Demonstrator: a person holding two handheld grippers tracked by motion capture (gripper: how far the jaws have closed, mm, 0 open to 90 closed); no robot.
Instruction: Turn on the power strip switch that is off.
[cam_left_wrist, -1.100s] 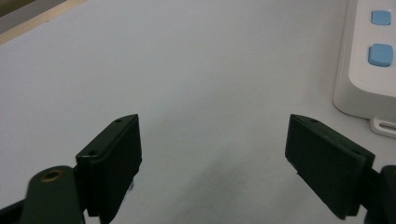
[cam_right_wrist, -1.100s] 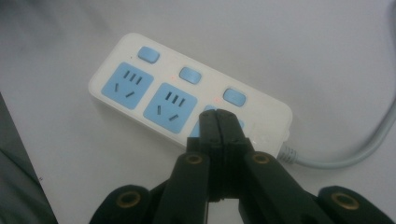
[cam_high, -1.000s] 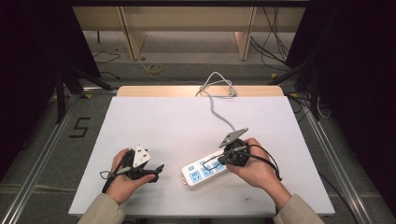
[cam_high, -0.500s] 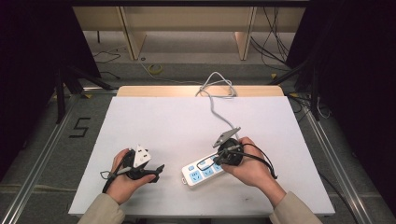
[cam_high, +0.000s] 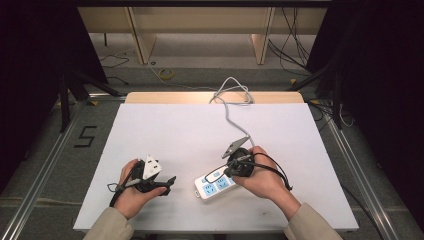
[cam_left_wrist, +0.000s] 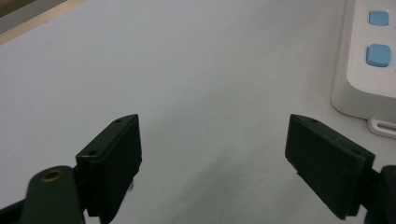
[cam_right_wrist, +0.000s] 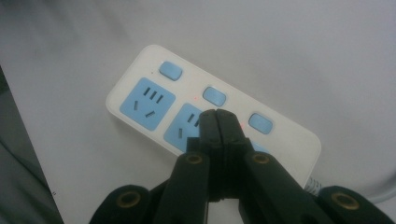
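A white power strip (cam_high: 214, 186) with blue sockets and blue buttons lies near the table's front edge, and its grey cable (cam_high: 229, 116) runs to the far edge. My right gripper (cam_high: 223, 171) is shut and empty, its tips directly over the strip. In the right gripper view the shut tips (cam_right_wrist: 217, 115) sit just below the middle button (cam_right_wrist: 215, 96) of the strip (cam_right_wrist: 144, 70); whether they touch it I cannot tell. My left gripper (cam_high: 169, 184) rests open to the left of the strip. Its jaws (cam_left_wrist: 215, 125) stand wide apart over bare table, with the strip's end (cam_left_wrist: 369, 70) at the right.
The white table top (cam_high: 190, 125) has a wooden strip along its far edge (cam_high: 170, 97). The cable loops (cam_high: 232, 92) over that edge. Beyond it are a floor with loose cables (cam_high: 167, 74) and wooden legs (cam_high: 142, 35).
My right gripper has shifted slightly left along the power strip, staying shut. The left gripper and the strip have not moved.
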